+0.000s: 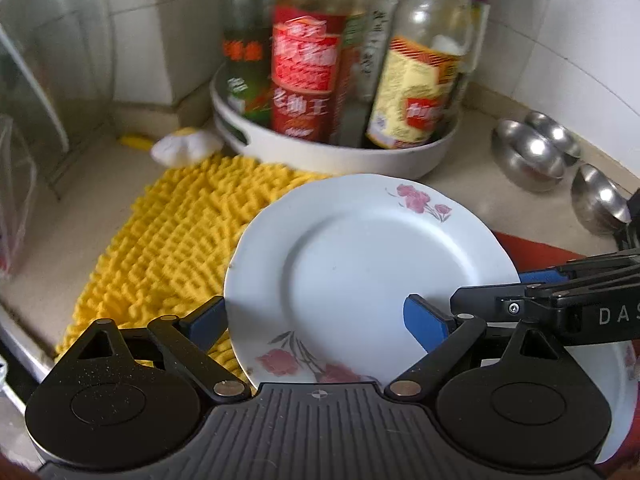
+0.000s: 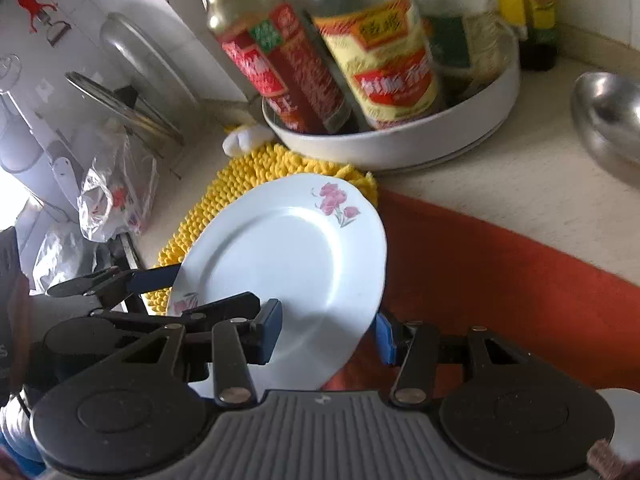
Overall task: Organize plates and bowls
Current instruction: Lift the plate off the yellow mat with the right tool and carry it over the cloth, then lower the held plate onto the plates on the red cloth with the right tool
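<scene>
Plate handoff/carry step: both tools on one floral plate, above the tabletop.

Tabletop (image 2: 520, 200) carries a yellow mat (image 1: 172, 240), an orange cloth (image 2: 500, 280), a white tray (image 1: 360, 160) of sauce bottles, and steel bowls (image 1: 532, 156) at right, well apart from the plate. Floral plate (image 1: 360, 264) is tilted, over the mat and cloth edge; can't tell if its far rim touches down. Left tool (image 1: 316, 324) straddles the near rim, fingers wide apart, one pad above and one under, not clamped. Right tool (image 2: 328, 332) straddles the rim too; grip looks loose, can't tell if it pinches. Another plate (image 1: 624, 380) sits low right. Next, my read: one tool must close firmly on the rim before any lift, then move toward that plate to stack; slip risk on glazed rim.
</scene>
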`<state>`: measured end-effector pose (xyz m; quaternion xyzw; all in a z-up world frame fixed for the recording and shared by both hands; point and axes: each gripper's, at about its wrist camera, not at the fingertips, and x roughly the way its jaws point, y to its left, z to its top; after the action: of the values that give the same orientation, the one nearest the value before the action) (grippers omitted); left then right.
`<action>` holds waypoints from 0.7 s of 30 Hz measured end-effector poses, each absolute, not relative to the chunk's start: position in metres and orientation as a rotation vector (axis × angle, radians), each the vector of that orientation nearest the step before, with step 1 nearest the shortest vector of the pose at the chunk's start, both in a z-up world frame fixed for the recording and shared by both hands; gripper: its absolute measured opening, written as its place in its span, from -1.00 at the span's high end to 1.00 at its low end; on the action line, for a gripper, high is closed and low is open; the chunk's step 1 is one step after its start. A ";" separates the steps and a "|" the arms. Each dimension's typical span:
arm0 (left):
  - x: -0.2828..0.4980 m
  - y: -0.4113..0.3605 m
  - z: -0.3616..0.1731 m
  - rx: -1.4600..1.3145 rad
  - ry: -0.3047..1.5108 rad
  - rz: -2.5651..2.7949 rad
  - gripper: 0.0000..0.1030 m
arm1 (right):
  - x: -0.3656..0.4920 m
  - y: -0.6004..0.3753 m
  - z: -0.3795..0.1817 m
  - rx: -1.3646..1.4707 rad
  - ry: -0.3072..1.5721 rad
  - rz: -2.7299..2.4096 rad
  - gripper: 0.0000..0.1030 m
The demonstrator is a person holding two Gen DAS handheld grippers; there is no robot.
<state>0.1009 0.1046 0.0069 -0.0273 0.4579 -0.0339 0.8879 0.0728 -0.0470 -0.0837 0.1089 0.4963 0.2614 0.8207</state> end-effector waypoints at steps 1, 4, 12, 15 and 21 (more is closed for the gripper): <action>0.101 0.100 0.008 -0.052 0.948 -0.080 -0.86 | 0.071 -0.051 -0.082 0.232 1.049 0.549 0.12; 0.101 0.085 0.012 -0.034 0.940 -0.117 -0.86 | 0.065 -0.065 -0.077 0.246 1.036 0.521 0.12; 0.095 0.038 0.018 0.021 0.919 -0.233 -0.87 | 0.041 -0.113 -0.066 0.285 1.007 0.435 0.12; 0.092 0.020 0.017 0.039 0.921 -0.276 -0.87 | 0.027 -0.132 -0.063 0.298 1.000 0.397 0.12; 0.081 -0.015 0.014 0.087 0.927 -0.357 -0.87 | -0.002 -0.165 -0.062 0.336 0.993 0.335 0.12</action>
<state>0.0810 -0.0153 0.0143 0.0416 0.4447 -0.1711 0.8782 -0.0023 -0.1648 -0.0617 0.1597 0.4718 0.1593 0.8524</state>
